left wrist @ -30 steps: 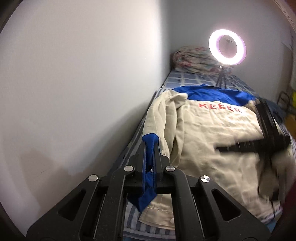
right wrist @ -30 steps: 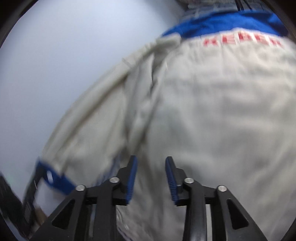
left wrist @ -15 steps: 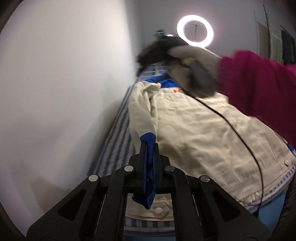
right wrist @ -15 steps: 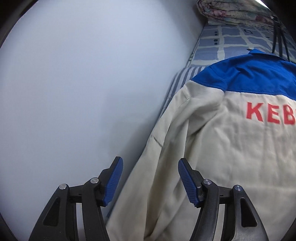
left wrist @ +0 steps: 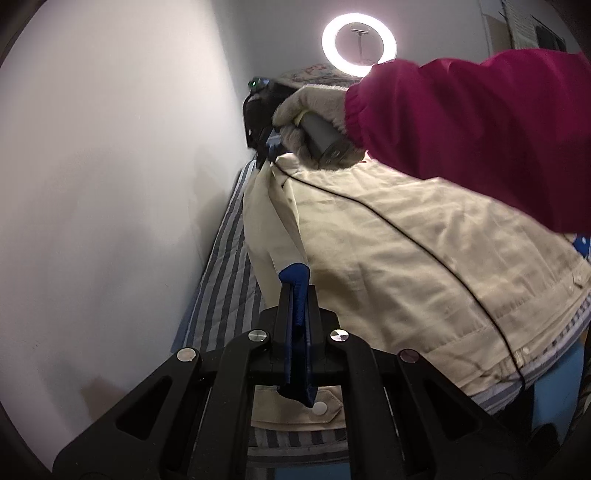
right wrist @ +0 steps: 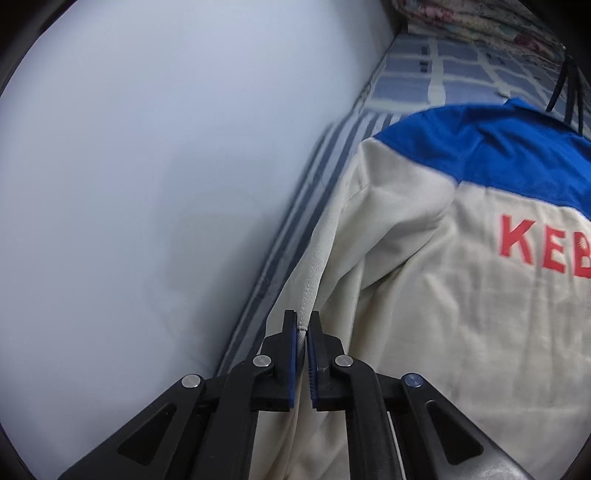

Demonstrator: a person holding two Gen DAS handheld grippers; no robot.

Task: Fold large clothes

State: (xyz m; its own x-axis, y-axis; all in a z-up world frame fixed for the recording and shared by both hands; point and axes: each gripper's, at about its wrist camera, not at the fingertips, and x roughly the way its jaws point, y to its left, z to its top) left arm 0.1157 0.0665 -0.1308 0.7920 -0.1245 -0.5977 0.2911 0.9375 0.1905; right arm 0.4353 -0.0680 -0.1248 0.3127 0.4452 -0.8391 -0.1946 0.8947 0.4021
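L fingers [left wrist: 295, 295]: clamp blue cuff [left wrist: 293, 275] | R fingers [right wrist: 302, 325]: pinch jacket sleeve [right wrist: 314, 266]

The left gripper [left wrist: 295, 295] pinches the blue cuff [left wrist: 294, 275] of the beige jacket [left wrist: 406, 251]; a gloved hand [left wrist: 314, 110] holds the right gripper [left wrist: 264, 153] at its shoulder.

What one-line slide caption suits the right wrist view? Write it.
Right gripper shut on the sleeve fold of a cream-and-blue jacket on a striped bed.

I count one cream and blue jacket [right wrist: 424, 314], one bed [left wrist: 225, 258], one ring light [left wrist: 359, 40], one folded quilt [right wrist: 480, 22], and my two tools, left tool [left wrist: 295, 295] and right tool [right wrist: 302, 325].
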